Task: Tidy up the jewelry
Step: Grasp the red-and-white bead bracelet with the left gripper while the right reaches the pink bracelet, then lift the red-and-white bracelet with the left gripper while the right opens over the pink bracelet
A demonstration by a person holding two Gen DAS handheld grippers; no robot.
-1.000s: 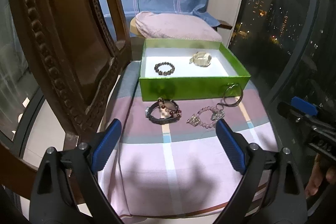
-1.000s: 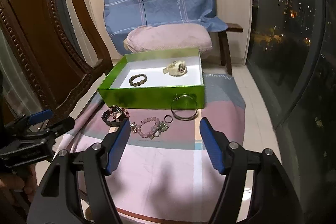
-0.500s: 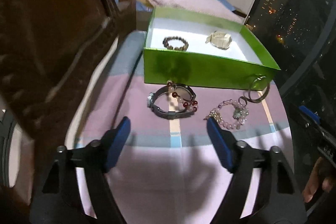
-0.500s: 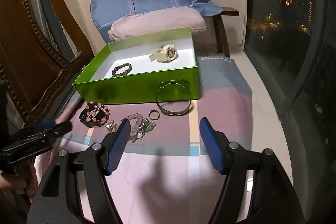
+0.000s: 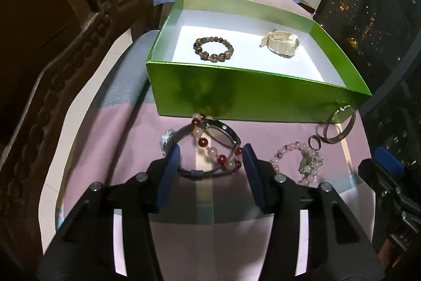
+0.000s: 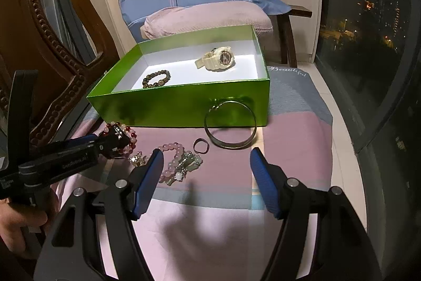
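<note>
— So where does the jewelry sit?

— Mostly on the pink and grey striped cloth (image 5: 215, 212), in front of the green box (image 5: 236, 96). Just before the box's near wall lie a dark watch (image 5: 223, 132) with a red and pale bead bracelet (image 5: 210, 146) draped across it. To their right come a pink bead bracelet (image 6: 173, 162) with a greenish charm, a small ring (image 6: 201, 145), and a silver bangle (image 6: 230, 124).

— Which way do they point?

— The watch's band forms a loop lying roughly flat, its long axis running left to right along the box wall, its face towards the box. The red bracelet crosses it on a slant, from the box side down to the right. The bangle stands tilted, its upper rim leaning against the green wall.

— And inside the box?

— A brown bead bracelet (image 5: 213, 50) lies flat on the white floor at the left; a cream watch (image 6: 217, 60) rests on its side at the right, well apart from it.

— What about the tongs?

— The left gripper (image 5: 209, 159) is tilted down over the dark watch, and its jaws are closing with the watch's band and the red beads between the blue pads (image 5: 168, 170). Whether the pads already press on the band cannot be told. The right gripper (image 6: 205, 170) hovers over the cloth, jaws spread, nothing between them; its left pad is beside the pink bracelet.
</note>
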